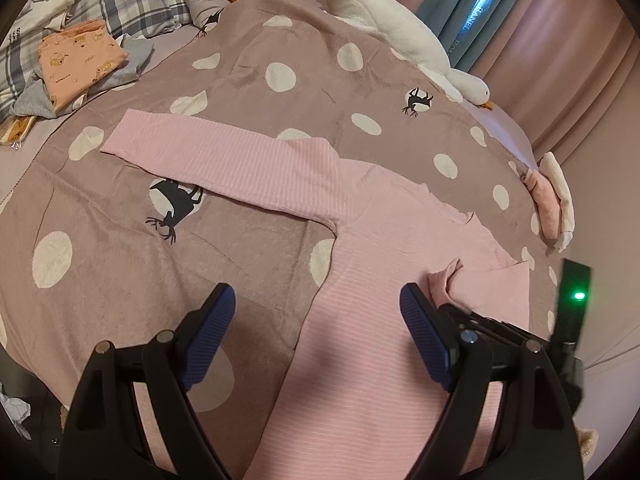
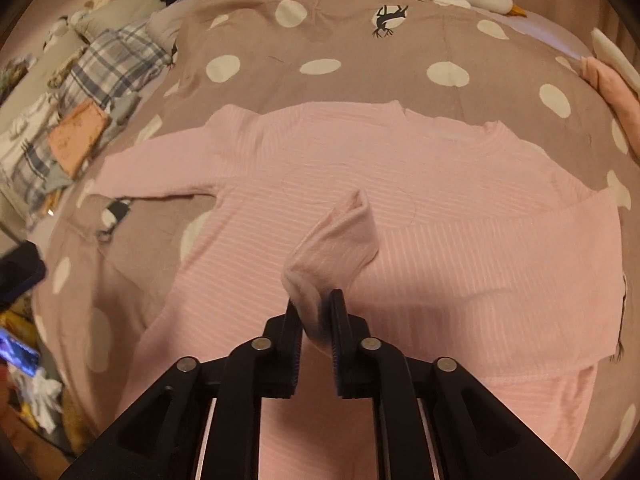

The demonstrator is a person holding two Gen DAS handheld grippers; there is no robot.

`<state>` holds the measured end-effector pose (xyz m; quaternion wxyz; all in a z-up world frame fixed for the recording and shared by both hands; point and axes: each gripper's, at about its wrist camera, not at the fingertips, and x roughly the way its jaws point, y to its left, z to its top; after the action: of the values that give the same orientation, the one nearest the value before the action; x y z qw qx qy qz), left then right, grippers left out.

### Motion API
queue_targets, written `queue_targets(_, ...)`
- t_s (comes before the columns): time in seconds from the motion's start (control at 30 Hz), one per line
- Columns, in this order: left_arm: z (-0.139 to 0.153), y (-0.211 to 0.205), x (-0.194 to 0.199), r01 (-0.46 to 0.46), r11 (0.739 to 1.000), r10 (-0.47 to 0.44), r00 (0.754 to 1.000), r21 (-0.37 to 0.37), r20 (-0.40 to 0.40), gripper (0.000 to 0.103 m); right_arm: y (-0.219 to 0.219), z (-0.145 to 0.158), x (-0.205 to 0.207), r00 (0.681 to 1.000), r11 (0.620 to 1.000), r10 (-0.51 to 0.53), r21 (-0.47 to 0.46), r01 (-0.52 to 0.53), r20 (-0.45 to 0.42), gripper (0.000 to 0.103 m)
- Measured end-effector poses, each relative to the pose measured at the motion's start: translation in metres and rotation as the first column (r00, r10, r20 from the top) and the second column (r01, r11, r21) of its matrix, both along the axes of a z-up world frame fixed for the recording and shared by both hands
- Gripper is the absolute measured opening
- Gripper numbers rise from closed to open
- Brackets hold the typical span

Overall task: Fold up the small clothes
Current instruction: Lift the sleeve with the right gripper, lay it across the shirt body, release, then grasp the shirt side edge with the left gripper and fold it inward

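Left wrist view: a taupe, white-dotted bedspread carries one pink top, one sleeve stretched left; one plush goose lies far by curtains. The left gripper gapes wide, empty.

Right wrist view: the right gripper pinches the top's folded-over sleeve at centre.

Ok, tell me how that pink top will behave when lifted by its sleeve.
Probably floppy: the pink top sleeve bunches limply in the right gripper. Likely light, as thin knit lying flat on the bedspread. It should drag and drape, not hold shape.
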<state>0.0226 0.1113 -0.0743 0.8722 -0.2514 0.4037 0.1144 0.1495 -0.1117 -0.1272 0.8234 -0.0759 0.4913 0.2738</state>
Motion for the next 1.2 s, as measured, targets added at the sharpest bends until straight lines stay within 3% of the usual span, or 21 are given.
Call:
queue_targets(0.03, 0.0, 0.0, 0.001, 0.002, 1.0, -0.002, 1.0, -0.006, 0.003, 0.084, -0.004, 0.004, -0.001, 1.0, 1.0, -0.001, 0.026, 0.001, -0.011, 0.02)
queue_targets(0.13, 0.003, -0.003, 0.004, 0.015, 1.0, -0.015, 1.0, -0.015, 0.014, 0.084, -0.022, 0.021, -0.004, 1.0, 0.995, -0.031, 0.099, 0.031, -0.004, 0.055)
queue_targets(0.17, 0.004, -0.005, 0.006, 0.022, 1.0, -0.022, 1.0, -0.014, 0.016, 0.084, -0.032, 0.029, -0.007, 0.998, 0.991, -0.054, 0.125, 0.052, 0.016, 0.057)
queue_targets(0.33, 0.002, -0.023, 0.024, 0.084, 0.996, -0.084, 0.996, -0.024, 0.015, 0.084, -0.074, 0.045, -0.01, 0.985, 0.975, -0.164, 0.163, 0.153, 0.059, 0.058)
queue_targets(0.43, -0.009, -0.04, 0.043, 0.153, 0.986, -0.153, 0.988, -0.07, 0.01, 0.084, -0.101, 0.043, -0.01, 0.963, 0.959, -0.257, 0.145, 0.243, 0.084, 0.058)
queue_targets(0.53, -0.028, -0.061, 0.063, 0.234, 0.965, -0.235, 0.972, -0.123, 0.002, 0.084, -0.128, 0.034, -0.008, 0.943, 0.935, -0.33, 0.154, 0.319, 0.052, 0.058)
queue_targets(0.63, -0.049, -0.077, 0.077, 0.268, 0.95, -0.274, 0.962, -0.161, -0.018, 0.073, -0.15, 0.024, -0.006, 0.921, 0.914, -0.388, 0.138, 0.382, 0.024, 0.058)
queue_targets(0.83, -0.087, -0.094, 0.093, 0.29, 0.918, -0.319, 0.945, -0.271, -0.071, 0.055, -0.175, 0.01, -0.01, 0.877, 0.878, -0.478, 0.065, 0.474, 0.052, 0.058)
queue_targets(0.9, -0.099, -0.097, 0.096, 0.285, 0.902, -0.325, 0.943, -0.326, -0.075, 0.045, -0.184, 0.006, -0.01, 0.871, 0.87, -0.49, 0.079, 0.486, 0.037, 0.058)
queue_targets(0.97, -0.106, -0.103, 0.096, 0.307, 0.885, -0.355, 0.932, -0.351, -0.079, 0.023, -0.192, 0.004, -0.011, 0.863, 0.861, -0.504, 0.094, 0.5, 0.022, 0.058)
queue_targets(1.07, -0.107, -0.115, 0.095, 0.353, 0.867, -0.393, 0.918, -0.352, -0.046, 0.007, -0.202, 0.0, -0.012, 0.849, 0.844, -0.529, 0.104, 0.526, 0.0, 0.058)
queue_targets(1.2, -0.104, -0.112, 0.097, 0.316, 0.872, -0.35, 0.936, -0.373, -0.026, 0.006, -0.209, -0.004, -0.013, 0.836, 0.828, -0.549, 0.12, 0.547, -0.025, 0.058)
